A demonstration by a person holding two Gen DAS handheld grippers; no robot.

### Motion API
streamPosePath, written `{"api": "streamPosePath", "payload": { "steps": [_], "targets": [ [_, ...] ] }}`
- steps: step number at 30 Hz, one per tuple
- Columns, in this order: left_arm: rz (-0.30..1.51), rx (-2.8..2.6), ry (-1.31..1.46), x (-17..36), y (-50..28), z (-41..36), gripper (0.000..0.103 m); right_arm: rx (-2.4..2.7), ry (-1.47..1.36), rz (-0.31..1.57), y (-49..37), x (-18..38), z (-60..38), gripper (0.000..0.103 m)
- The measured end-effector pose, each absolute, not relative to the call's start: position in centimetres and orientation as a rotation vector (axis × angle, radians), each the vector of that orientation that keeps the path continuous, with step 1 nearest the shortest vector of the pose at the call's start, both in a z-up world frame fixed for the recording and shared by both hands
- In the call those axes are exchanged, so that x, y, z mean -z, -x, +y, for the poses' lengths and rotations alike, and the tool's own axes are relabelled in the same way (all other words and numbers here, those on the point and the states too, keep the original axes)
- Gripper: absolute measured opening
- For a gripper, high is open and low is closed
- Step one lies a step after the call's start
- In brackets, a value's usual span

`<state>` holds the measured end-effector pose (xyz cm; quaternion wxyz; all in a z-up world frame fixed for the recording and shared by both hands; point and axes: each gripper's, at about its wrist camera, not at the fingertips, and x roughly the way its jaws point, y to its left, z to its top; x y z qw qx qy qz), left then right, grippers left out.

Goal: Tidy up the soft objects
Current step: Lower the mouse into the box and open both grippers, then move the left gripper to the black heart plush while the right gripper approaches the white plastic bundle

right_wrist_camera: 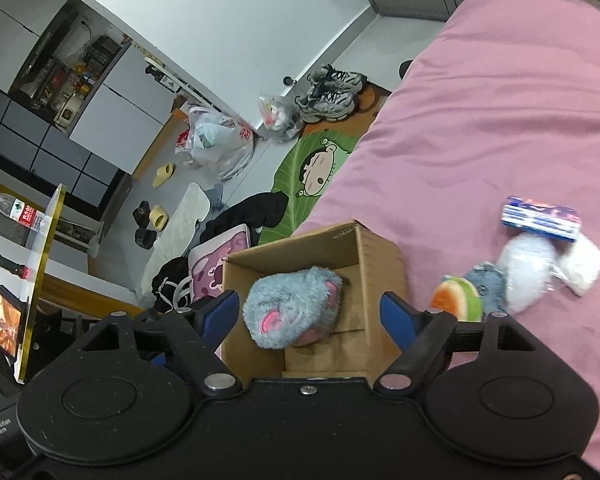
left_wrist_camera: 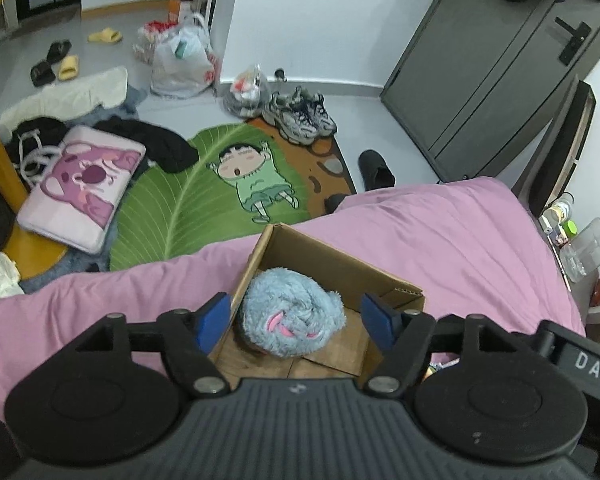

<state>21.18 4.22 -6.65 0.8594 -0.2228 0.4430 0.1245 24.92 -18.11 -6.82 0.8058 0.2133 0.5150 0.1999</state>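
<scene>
nearby, loose soft toys (right_wrist_camera: 496, 284) lie on the pink bed (right_wrist_camera: 480, 128); both claws, left claw (left_wrist_camera: 296, 322) and right claw (right_wrist_camera: 310, 316), gape empty over the fluffy blue plush (left_wrist_camera: 290, 316) in its cardboard box (left_wrist_camera: 328, 260).

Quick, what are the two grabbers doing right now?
Left gripper: open, holding nothing, above the blue plush toy.
Right gripper: open, holding nothing.

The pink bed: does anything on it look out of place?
Yes. The fluffy blue plush toy sits inside the brown cardboard box, but a heap of small soft items lies loose on the pink bedsheet beside it.
</scene>
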Motion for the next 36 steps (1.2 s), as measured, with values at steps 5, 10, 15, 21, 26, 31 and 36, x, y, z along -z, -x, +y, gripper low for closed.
{"api": "streamPosePath", "payload": {
  "steps": [5, 10, 15, 21, 26, 31, 36],
  "targets": [
    [0.89, -0.259, 0.445, 5.7, -19.7, 3.0, 0.076, -0.415, -0.434, 1.085, -23.9, 6.4, -19.4, 0.083],
    [0.866, -0.223, 0.404, 4.9, -18.8, 1.2, 0.09, -0.396, -0.429, 1.07, -23.1, 6.2, -21.3, 0.084],
    [0.867, -0.155, 0.36, 4.5, -18.0, -1.0, 0.094, -0.389, -0.428, 1.052, -22.1, 6.3, -22.7, 0.091],
    [0.874, -0.135, 0.354, 4.4, -17.0, -3.1, 0.094, -0.372, -0.451, 1.036, -21.3, 6.9, -25.1, 0.097],
    [0.873, -0.132, 0.344, 4.4, -16.4, -4.3, 0.094, -0.349, -0.477, 1.027, -20.9, 7.4, -27.1, 0.097],
    [0.88, -0.145, 0.332, 4.6, -15.8, -5.5, 0.094, -0.331, -0.49, 1.014, -20.4, 7.9, -28.9, 0.097],
    [0.914, -0.151, 0.347, 5.2, -15.4, -6.9, 0.094, -0.327, -0.507, 1.031, -19.8, 8.4, -30.6, 0.097]
  ]
}}
